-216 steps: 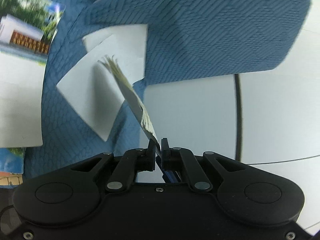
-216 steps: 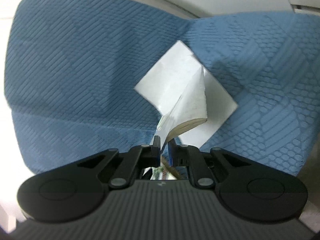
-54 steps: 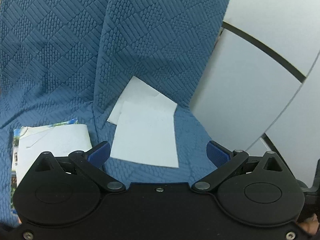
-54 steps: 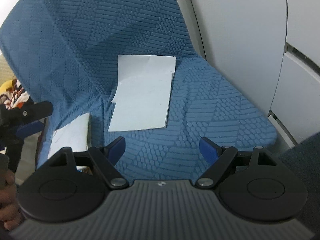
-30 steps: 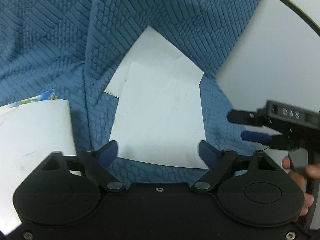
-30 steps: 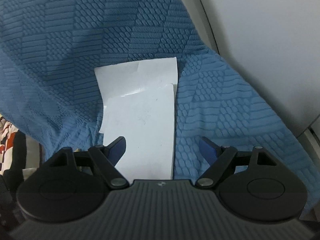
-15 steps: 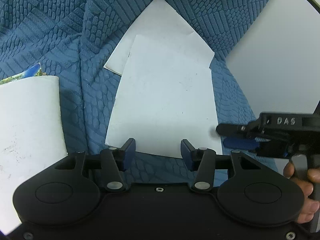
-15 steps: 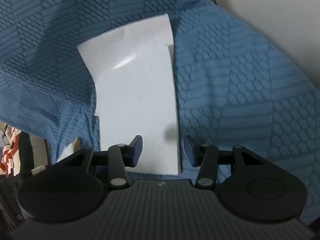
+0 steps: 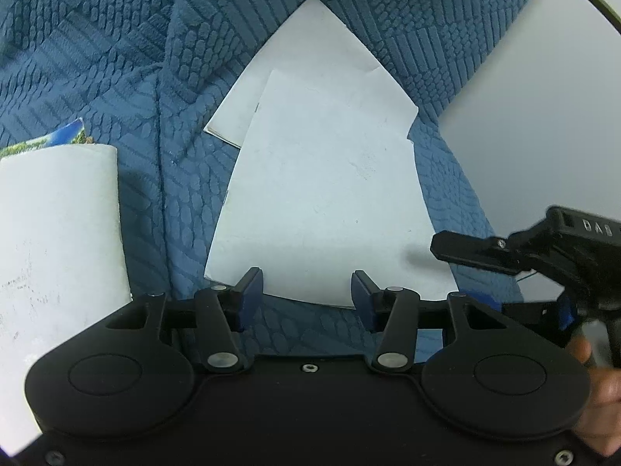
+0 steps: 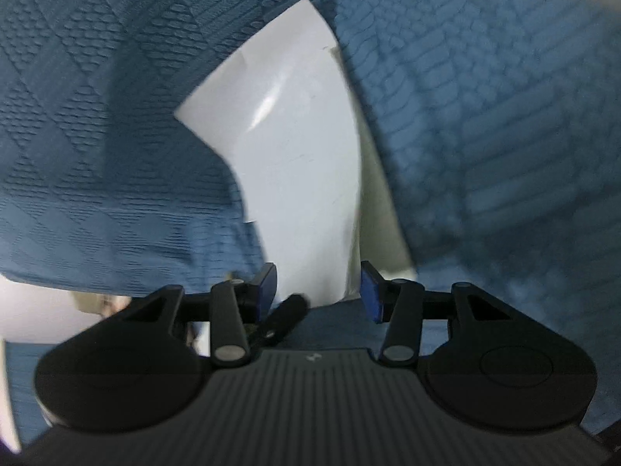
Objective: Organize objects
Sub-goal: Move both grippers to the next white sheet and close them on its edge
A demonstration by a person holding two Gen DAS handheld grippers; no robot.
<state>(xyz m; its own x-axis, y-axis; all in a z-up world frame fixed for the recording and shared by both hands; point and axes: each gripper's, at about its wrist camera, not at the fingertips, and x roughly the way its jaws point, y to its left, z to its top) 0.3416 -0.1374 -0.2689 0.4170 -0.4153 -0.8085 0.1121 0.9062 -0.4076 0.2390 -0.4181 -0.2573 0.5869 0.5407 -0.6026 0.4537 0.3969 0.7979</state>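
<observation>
Blue bumpy cloth [image 9: 116,58] covers a soft seat, and a pale wall panel [image 9: 524,116] stands at 2 o'clock in the left wrist view. On the cloth lie 2 white booklets, one on top of the other. The top booklet [image 9: 326,202] covers most of the bottom booklet [image 9: 306,46], which peeks out at 12 o'clock.

The step in hand looks like picking up the top booklet to tidy it. The left gripper [image 9: 306,297] sits at the booklet's near edge, at 6 o'clock, with its jaws about half apart and nothing pinched between them. The right gripper [image 10: 318,287] is also about half apart. The booklet's near corner rises up between its jaws, but the pads do not look pressed on it. The right wrist view is blurry, so this is hard to be sure of.

Next, I think 1 gripper must slip a pad under the edge and squeeze.

Another white booklet [image 9: 58,240] with a colored picture corner lies at 9 o'clock, well apart. The soft cloth may bunch up, and the bottom booklet could slide along too.
</observation>
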